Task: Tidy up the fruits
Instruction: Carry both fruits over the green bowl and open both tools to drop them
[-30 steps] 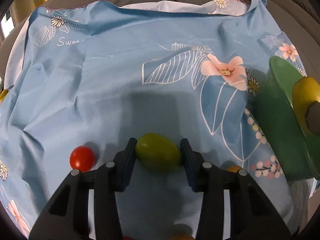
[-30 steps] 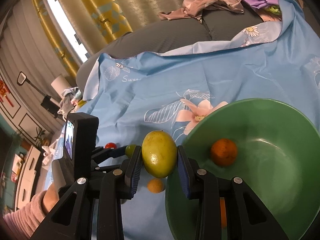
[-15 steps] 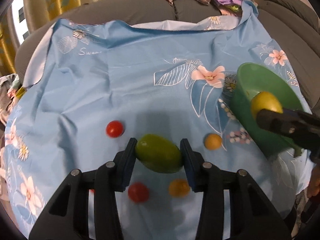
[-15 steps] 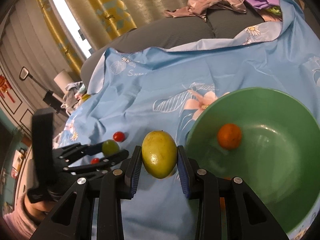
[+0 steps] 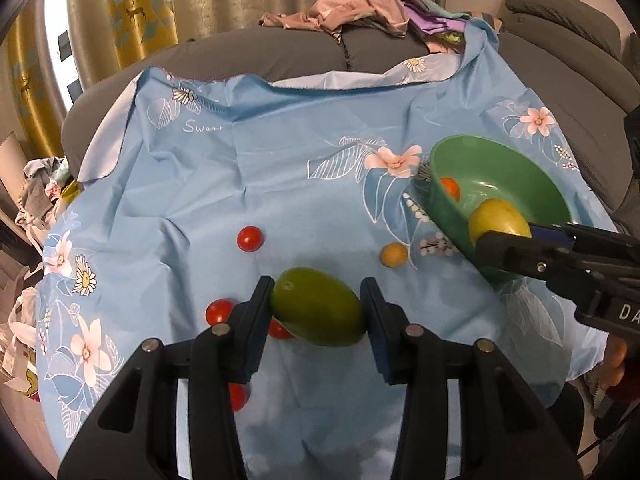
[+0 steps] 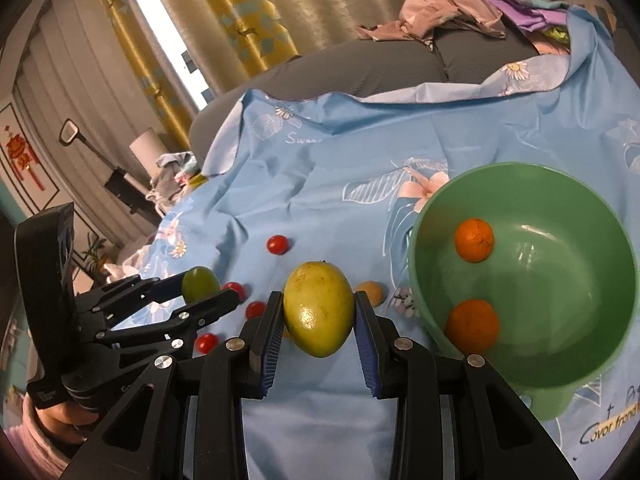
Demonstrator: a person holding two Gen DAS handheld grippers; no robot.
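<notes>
Fruits we hold: a smooth green mango in our left hand-held gripper, a yellow-green mango gripped in our right hand-held gripper.

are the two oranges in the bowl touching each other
Apart. The right wrist view shows bare green bowl between the upper orange and the lower orange.

A grey sofa is draped with a blue floral sheet — yellow-patterned curtains are seen behind.
</notes>
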